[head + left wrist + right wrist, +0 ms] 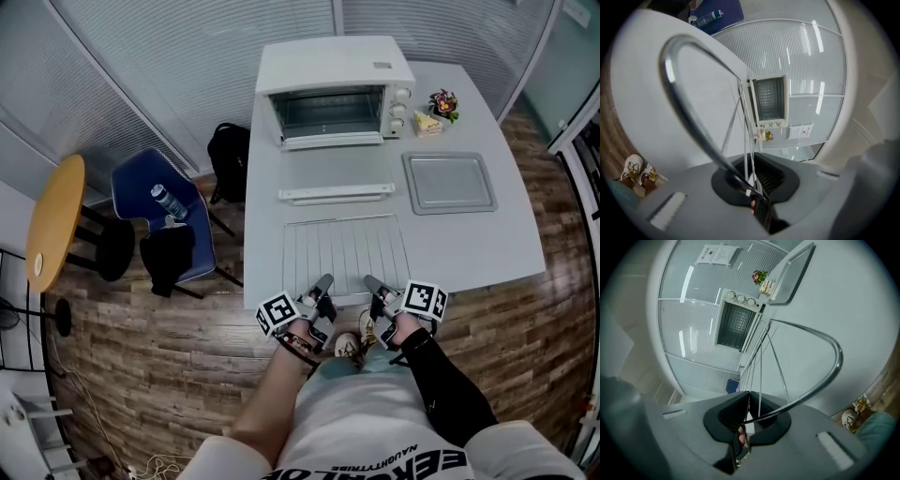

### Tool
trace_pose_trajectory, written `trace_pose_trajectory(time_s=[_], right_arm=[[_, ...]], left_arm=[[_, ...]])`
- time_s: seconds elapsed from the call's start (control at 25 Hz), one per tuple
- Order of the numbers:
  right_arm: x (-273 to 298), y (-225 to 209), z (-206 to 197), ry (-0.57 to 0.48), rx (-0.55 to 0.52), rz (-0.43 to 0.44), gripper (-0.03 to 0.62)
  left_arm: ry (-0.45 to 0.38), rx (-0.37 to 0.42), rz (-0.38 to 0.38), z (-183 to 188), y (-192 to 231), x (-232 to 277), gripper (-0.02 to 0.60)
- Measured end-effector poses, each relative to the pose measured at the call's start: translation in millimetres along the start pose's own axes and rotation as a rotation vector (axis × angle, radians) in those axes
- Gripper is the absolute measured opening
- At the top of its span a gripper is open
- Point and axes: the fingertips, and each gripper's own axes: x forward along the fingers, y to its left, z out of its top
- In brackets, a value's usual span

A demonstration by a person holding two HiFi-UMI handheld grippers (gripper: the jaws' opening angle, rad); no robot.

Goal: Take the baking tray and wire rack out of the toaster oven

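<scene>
My left claw (322, 283) and right claw (373, 283) both pinch the bottom edge of the wire rack (345, 246), which lies wide across the lower middle, and the baking tray (449, 182) sits at the right, nearer my right claw.

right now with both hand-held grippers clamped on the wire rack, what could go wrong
The silver wire rack is pinched only by its near rim, by the left hand-held gripper and right hand-held gripper; the thin wire could slip or pivot. That rim sits close to the front edge of the white table, so if released there it might slide off.
</scene>
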Motion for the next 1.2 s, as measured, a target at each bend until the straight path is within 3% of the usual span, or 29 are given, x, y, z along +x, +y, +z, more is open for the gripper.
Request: trace_pose_trajectory(time_s=[0.36, 0.68, 0.96, 1.2], right_arm=[[10.2, -8.5, -0.1, -0.034, 0.084, -0.019, 0.003], [16.4, -14.5, 5.7, -0.076, 0.142, -0.012, 0.002], [19.1, -21.9, 12.8, -0.089, 0.144, -0.034, 0.002], [22.7, -23.1, 17.4, -0.077, 0.101, -0.064, 0.003]], left_arm=[[-0.021, -0.022, 0.039, 7.8, 11.4, 1.2, 0.057], [0.04, -0.036, -0.009, -14.2, 5.1, 6.5, 0.072], [0.102, -0.053, -0.026, -36.2, 8.5, 6.6, 0.072], [0.087, -0.115, -0.035, -33.9, 7.5, 10.2, 0.077]])
